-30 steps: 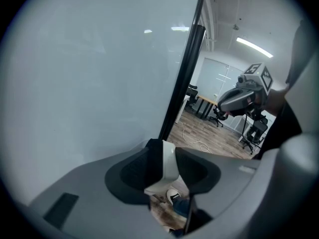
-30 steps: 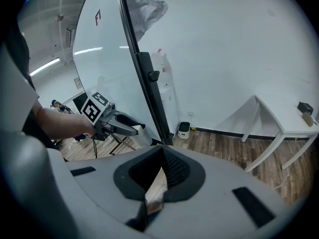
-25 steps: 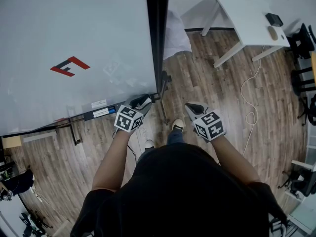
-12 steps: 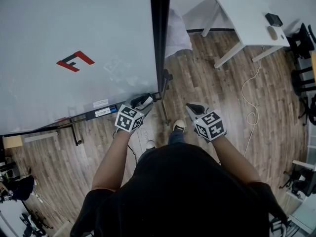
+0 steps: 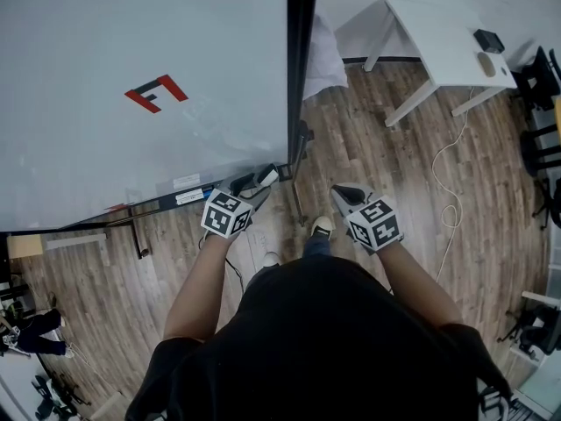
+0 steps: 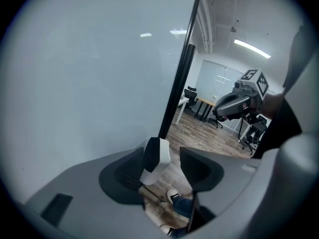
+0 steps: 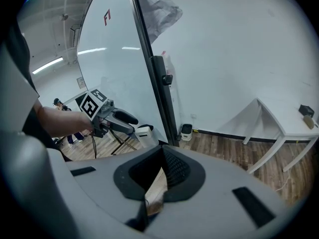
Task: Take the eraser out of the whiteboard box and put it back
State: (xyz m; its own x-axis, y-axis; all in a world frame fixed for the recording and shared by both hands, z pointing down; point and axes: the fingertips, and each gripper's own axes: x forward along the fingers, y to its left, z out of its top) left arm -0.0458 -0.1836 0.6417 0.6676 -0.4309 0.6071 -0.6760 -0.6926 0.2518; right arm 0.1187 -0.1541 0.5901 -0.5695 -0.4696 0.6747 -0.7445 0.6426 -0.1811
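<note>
The white eraser (image 6: 155, 158) with black felt stands between the jaws of my left gripper (image 6: 167, 164). It lies against the left pad, and floor shows between it and the right pad. These jaws have just been opening. In the head view the left gripper (image 5: 258, 183) and the eraser (image 5: 266, 176) sit at the lower right corner of the whiteboard (image 5: 131, 86), by its dark tray rail (image 5: 158, 206). My right gripper (image 5: 344, 194) hangs apart to the right over the floor. Its jaws (image 7: 160, 171) are together with nothing in them.
The whiteboard's black side post (image 5: 301, 51) stands just beyond the left gripper. A white table (image 5: 447, 33) with small items is at the far right. A cable (image 5: 451, 196) trails on the wood floor, and the person's shoe (image 5: 322, 226) is below the grippers.
The left gripper has shifted slightly up and right at the board's corner, with the eraser still between its jaws. The right gripper has stayed where it was.
</note>
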